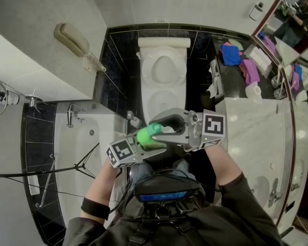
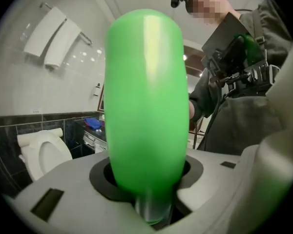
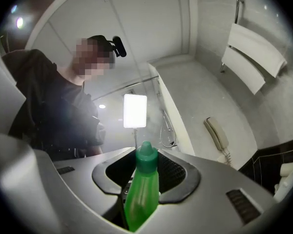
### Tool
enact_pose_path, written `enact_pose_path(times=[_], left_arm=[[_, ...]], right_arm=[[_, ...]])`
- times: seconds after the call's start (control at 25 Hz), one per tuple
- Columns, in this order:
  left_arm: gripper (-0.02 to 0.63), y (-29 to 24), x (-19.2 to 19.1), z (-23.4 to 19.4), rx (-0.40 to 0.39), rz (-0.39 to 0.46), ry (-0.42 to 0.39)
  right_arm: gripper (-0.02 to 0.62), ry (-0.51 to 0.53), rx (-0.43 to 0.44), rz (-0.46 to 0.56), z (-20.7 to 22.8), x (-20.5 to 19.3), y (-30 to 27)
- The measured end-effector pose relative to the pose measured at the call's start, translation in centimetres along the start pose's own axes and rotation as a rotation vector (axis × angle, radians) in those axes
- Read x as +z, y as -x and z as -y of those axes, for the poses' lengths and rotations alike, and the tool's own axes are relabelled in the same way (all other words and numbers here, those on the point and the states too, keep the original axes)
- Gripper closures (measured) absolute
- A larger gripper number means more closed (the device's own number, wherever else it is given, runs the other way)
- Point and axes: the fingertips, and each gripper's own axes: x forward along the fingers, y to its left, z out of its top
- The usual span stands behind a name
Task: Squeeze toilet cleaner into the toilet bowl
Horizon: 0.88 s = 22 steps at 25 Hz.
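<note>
A bright green toilet cleaner bottle [image 1: 148, 136] hangs in front of me, between both grippers and short of the white toilet [image 1: 163, 100]. The toilet's seat [image 1: 163, 68] is raised against the tank. My left gripper [image 1: 153, 144] comes in from the left and is shut on the bottle; in the left gripper view the bottle body [image 2: 146, 101] fills the gap between the jaws. My right gripper [image 1: 163, 127] comes in from the right. In the right gripper view the bottle [image 3: 142, 194] sits between the dark pads, with its green cap [image 3: 146, 156] pointing away.
A bathtub [image 1: 79, 152] runs along the left, with a small bottle [image 1: 135, 121] on its ledge. A wall phone [image 1: 72, 39] hangs above it. On the right is a marble counter [image 1: 251, 132] with a paper roll [image 1: 253, 90] and blue [image 1: 230, 54] and purple [image 1: 250, 70] cloths.
</note>
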Motion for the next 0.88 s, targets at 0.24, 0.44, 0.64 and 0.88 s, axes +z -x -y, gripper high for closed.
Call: enact_pose_path(times=[0.24, 0.44, 0.64, 0.88], left_arm=[[0.414, 0.3, 0.1, -0.8, 0.071, 0.010, 0.004], [0.414, 1.3, 0.2, -4.6, 0.331, -0.004, -0.094], [0.414, 3.3, -0.3, -8.7, 0.652, -0.059, -0.199], [0.414, 6.2, -0.4, -12.0, 0.979, -0.105, -0.270]], right_arm=[[0.422, -0.056, -0.061, 0.040, 0.6, 0.0, 0.0], [0.310, -0.133, -0.206, 0.079, 2.6, 0.2, 0.3], [0.271, -0.257, -0.366, 0.117, 3.6, -0.2, 0.8], [0.273, -0.437, -0.486, 0.179, 4.6, -0.8, 0.9]])
